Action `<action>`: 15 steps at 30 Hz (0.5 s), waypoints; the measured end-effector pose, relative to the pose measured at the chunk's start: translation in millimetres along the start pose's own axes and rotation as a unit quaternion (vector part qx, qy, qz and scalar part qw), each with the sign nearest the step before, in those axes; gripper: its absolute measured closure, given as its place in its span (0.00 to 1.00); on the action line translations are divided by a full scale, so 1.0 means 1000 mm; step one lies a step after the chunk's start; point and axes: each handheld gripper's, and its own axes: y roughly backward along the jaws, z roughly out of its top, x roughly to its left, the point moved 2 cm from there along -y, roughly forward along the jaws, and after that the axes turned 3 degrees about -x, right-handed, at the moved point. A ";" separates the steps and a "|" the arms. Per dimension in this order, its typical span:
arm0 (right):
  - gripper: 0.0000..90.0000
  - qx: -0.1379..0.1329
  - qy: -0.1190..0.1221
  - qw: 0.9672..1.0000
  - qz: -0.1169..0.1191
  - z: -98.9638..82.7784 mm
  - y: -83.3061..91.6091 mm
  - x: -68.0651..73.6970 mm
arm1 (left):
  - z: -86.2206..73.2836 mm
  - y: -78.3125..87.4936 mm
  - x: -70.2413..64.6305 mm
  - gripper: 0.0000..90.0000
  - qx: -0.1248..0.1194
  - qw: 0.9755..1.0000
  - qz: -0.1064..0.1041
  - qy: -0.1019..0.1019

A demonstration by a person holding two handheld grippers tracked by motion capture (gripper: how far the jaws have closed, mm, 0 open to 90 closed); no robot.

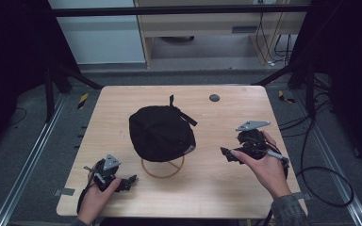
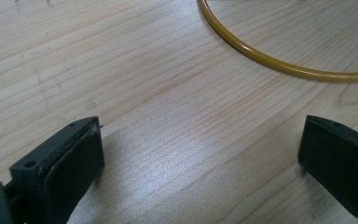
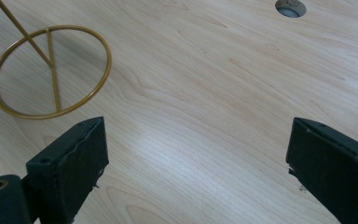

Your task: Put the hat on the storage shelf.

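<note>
From above, the black fabric cap (image 1: 161,133) sits on the gold wire ring stand (image 1: 162,170) mid-table, left gripper (image 1: 128,182) near-left and right gripper (image 1: 227,154) off to the right. Left gripper view: jaws released, nothing between, ring just ahead. Right gripper view: same, spread wide and empty. Looks done, I think; next is backing off.

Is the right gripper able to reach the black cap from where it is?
Probably yes. The right gripper is open and points toward the cap on its gold stand, with bare table between them.
</note>
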 end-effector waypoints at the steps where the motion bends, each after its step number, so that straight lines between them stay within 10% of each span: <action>1: 0.06 -0.002 -0.001 1.000 0.002 -0.002 0.000 0.000 | 0.000 0.000 0.000 0.00 0.000 1.000 0.000 0.000; 15: 0.06 0.002 -0.010 1.000 0.014 -0.030 -0.013 -0.002 | 0.000 0.000 0.000 0.00 0.000 1.000 0.000 0.002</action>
